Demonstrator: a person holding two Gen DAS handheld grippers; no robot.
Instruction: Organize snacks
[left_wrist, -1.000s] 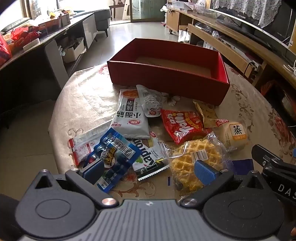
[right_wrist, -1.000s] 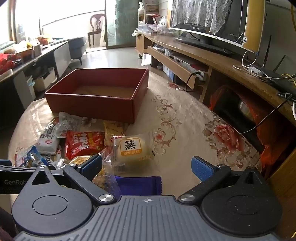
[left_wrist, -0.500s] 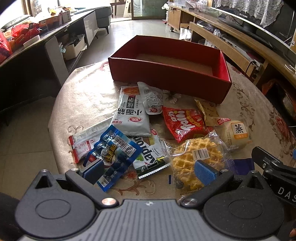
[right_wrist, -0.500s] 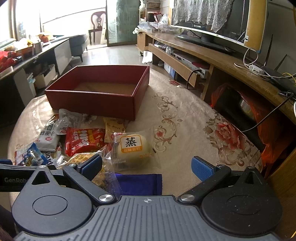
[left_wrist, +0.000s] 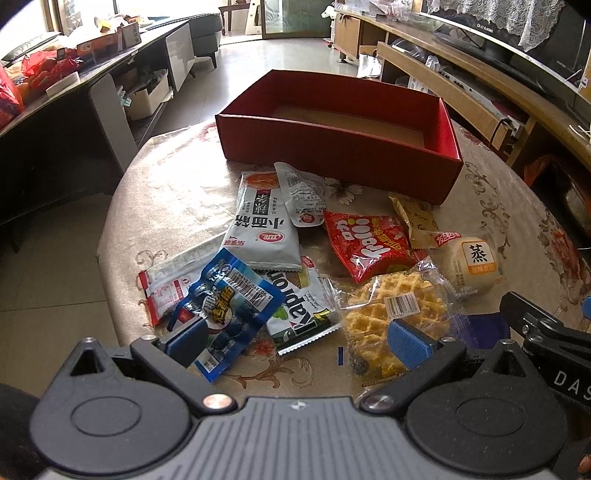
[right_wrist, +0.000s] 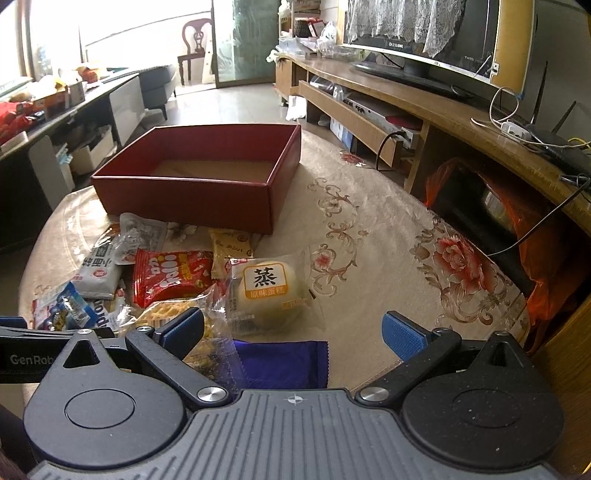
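Left gripper (left_wrist: 295, 338) hung low over the near end of the snack pile with jaws wide apart and nothing between them, blue crinkly foil packet (left_wrist: 229, 314) just ahead of the left pad, clear-wrapped golden waffle (left_wrist: 395, 314) partly behind the right one. Looked like lining up for a first pick, honestly. Right gripper (right_wrist: 293, 332) same story: spread open, empty, parked over a flat purple sachet (right_wrist: 284, 363) with the round pale steamed cake in its clear wrapper (right_wrist: 267, 295) sitting just past it. Made sense to split the heap that way, each side taking what lay nearest. Snacks all loose on the beige floral tablecloth (right_wrist: 369, 258), overlapping like dumped out in one go: white noodle-snack pouch (left_wrist: 264, 230) partly on top of a green-and-white wafer packet (left_wrist: 301, 306), red shiny bag (left_wrist: 371, 242) in the middle, small yellow wrapper (left_wrist: 412, 218) tucked near the box corner. Open red cardboard box (left_wrist: 332, 147) waited right behind the pile, brown floor showing and apparently empty, so sorting hadn't properly started. Probably put there so every carry stays short. Slippery overlapping film, though, so could easily drag a neighbour along.
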